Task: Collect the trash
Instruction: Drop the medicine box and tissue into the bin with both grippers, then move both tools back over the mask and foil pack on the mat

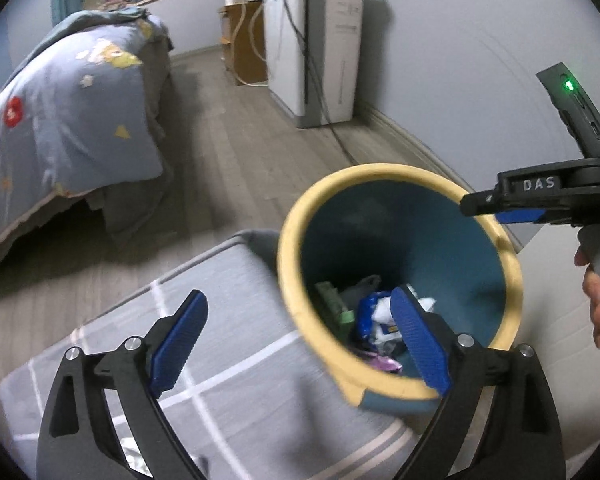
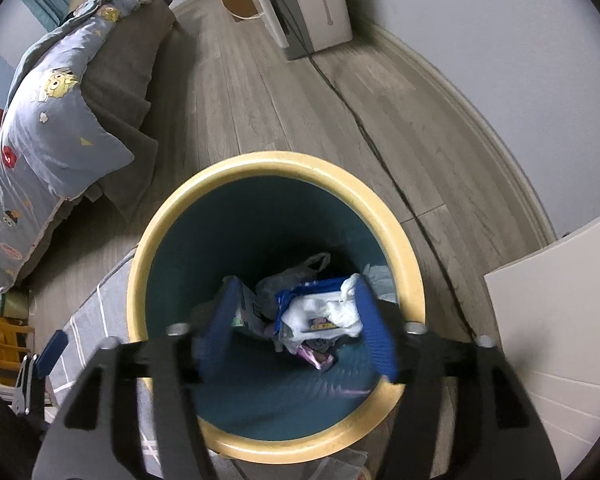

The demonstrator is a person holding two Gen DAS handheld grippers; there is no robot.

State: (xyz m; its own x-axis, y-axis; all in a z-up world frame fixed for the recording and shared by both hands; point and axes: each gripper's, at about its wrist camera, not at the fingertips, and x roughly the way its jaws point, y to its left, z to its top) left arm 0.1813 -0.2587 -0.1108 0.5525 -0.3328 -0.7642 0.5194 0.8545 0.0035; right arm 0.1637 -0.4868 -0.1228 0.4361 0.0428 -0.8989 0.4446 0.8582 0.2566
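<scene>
Two grippers spread open over a yellow-rimmed bin.
Right gripper (image 2: 296, 320) points down into the blue bin (image 2: 276, 168), jaws apart with nothing between them; crumpled wrappers (image 2: 320, 312) lie at the bin's bottom. Left gripper (image 1: 296, 336) hangs wide open and empty just beside the bin, above a grey checked rug (image 1: 228, 360); a bed (image 1: 68, 92) stands beyond.

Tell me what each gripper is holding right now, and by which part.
Nothing is held. The left gripper is open over the rug; the right gripper is open above the trash bin, its wrappers lying loose inside.
</scene>
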